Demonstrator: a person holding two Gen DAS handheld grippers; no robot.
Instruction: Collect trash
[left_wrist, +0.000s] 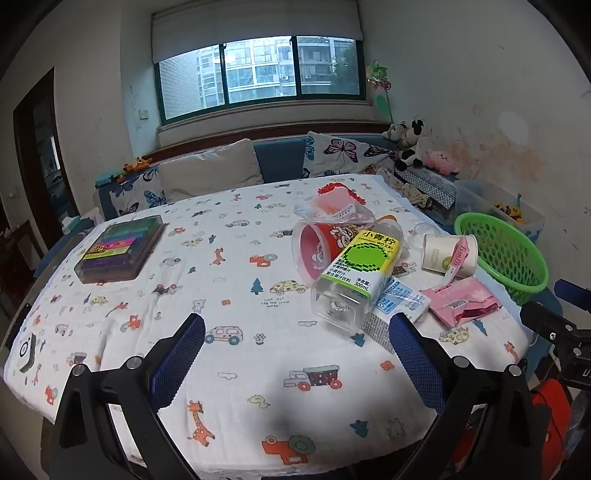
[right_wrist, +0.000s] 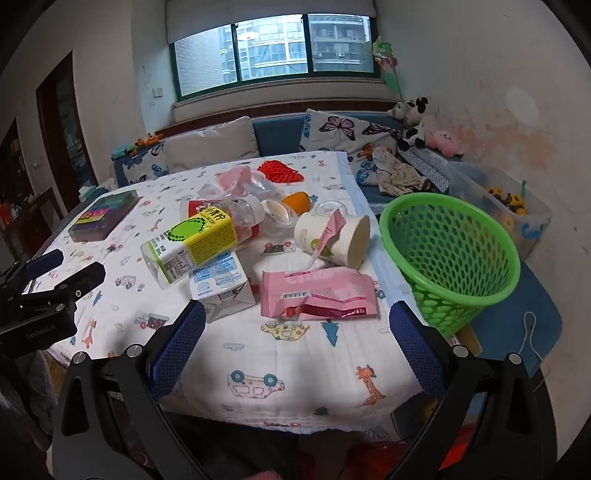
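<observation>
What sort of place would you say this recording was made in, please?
Most likely a family living room at home: a cushioned window bench, plush toys in the corner, and a table under a cartoon-print cloth strewn with packaging.

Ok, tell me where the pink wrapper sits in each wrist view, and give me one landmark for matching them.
Left wrist view: the pink wrapper lies right of centre, near the table's right edge, beside the green basket.
Right wrist view: the pink wrapper lies at centre, just ahead of the open tongs, left of the green basket.
Shared landmark: the green-labelled bottle, lying on its side.
</observation>
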